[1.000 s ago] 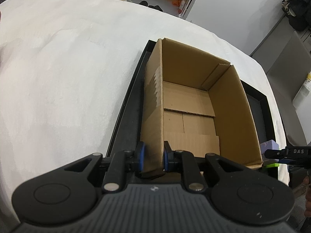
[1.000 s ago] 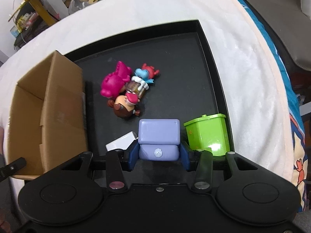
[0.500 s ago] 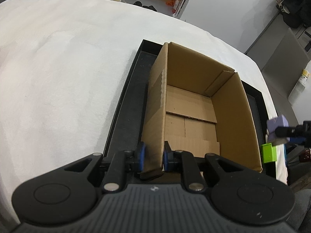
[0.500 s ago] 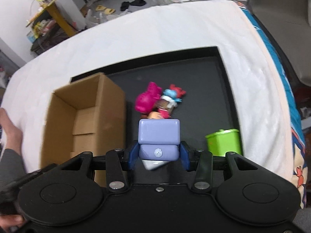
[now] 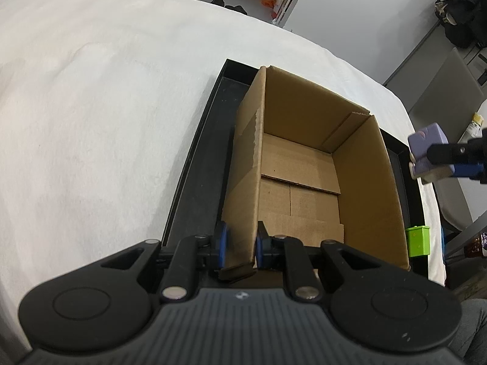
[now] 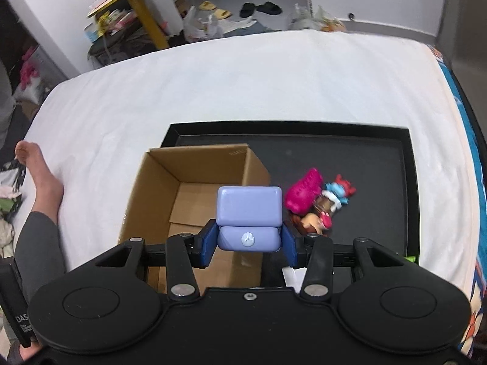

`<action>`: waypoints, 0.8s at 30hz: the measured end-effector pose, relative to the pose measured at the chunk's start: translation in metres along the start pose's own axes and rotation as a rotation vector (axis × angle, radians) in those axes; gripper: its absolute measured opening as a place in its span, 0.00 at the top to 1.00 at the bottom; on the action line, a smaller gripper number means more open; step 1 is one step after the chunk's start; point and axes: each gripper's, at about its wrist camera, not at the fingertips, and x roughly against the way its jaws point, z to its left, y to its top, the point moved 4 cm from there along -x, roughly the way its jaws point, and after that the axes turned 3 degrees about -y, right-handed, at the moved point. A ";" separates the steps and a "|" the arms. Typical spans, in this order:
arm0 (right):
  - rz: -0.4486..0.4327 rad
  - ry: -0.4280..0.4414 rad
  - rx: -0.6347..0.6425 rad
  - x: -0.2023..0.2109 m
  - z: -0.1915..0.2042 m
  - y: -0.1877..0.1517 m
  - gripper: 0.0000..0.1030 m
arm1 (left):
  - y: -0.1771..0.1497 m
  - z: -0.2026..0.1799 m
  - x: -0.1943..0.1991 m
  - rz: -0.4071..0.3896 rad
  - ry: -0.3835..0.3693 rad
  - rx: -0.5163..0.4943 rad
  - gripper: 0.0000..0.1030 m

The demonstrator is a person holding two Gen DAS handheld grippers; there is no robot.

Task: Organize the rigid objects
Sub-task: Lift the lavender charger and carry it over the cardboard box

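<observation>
Left claw (image 5: 240, 241): clamped on the cardboard box (image 5: 307, 164) wall.
Right claw (image 6: 248, 243): clamped on a purple toy case (image 6: 249, 210).
Green bin (image 5: 418, 241): half hidden behind the box.
Toy figures (image 6: 319, 203): piled up, hard to tell apart.

Home bedroom: white-sheeted bed (image 6: 243, 76), slippers (image 6: 213, 10) on floor.

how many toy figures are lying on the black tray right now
3, clustered together on the black tray right of the cardboard box: a pink figure, a blue-and-red figure and a brown-and-pink figure. They overlap, so another could be hidden among them.
</observation>
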 end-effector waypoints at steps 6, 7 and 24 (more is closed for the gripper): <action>0.014 0.007 0.046 -0.003 0.015 0.011 0.58 | 0.001 0.002 0.000 -0.003 -0.002 0.012 0.83; 0.017 0.008 0.051 -0.005 0.018 0.013 0.58 | 0.001 0.002 0.001 -0.007 0.002 0.012 0.83; 0.062 0.051 0.103 -0.047 0.062 0.021 0.58 | -0.001 0.001 0.004 -0.006 0.011 0.004 0.83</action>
